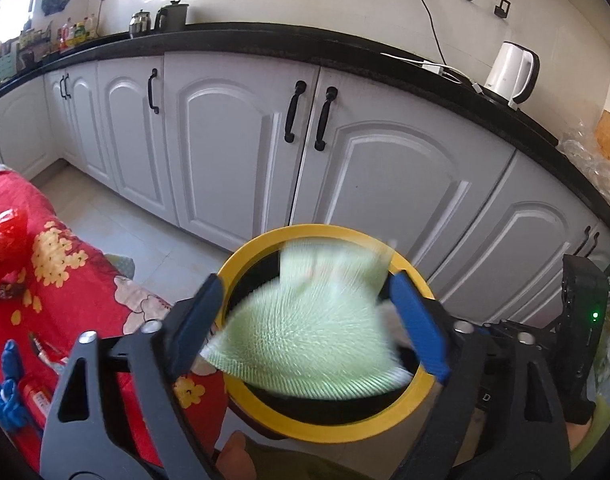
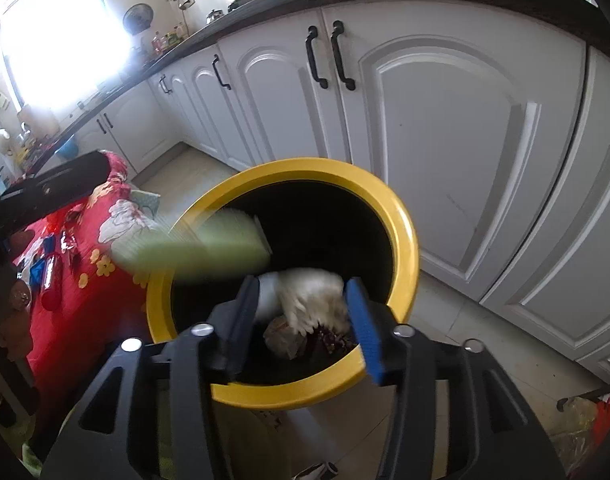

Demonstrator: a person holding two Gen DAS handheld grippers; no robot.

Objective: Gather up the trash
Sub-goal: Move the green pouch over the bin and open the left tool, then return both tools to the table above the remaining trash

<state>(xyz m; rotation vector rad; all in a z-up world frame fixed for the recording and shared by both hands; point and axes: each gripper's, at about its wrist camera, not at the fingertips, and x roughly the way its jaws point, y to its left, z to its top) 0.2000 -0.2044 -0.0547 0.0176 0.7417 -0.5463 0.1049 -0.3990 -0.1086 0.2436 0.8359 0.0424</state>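
White cabinet run (image 1: 233, 140) fills the background ahead of both tongs. Red floral cloth (image 1: 65, 280) on the surface left of them carries more litter: red wrapper (image 1: 9, 232), blue scraps (image 1: 9, 392).

Yellow-rimmed bin (image 2: 401, 216) sits directly below and ahead of both tongs, so anything let go should fall inside.

Left tongs (image 1: 305, 320): jaws apart. Pale green sheet (image 1: 305, 340), motion-blurred, lies between the fingers over the bin mouth. Contact not clear; reads as just let go.

Right tongs (image 2: 305, 312): jaws apart, over the near rim. White wad (image 2: 305, 296) blurred between them, probably falling too. Crumpled paper ball (image 2: 283, 338) and dark scraps already at the bottom.

Likely next: back left for the cloth litter.
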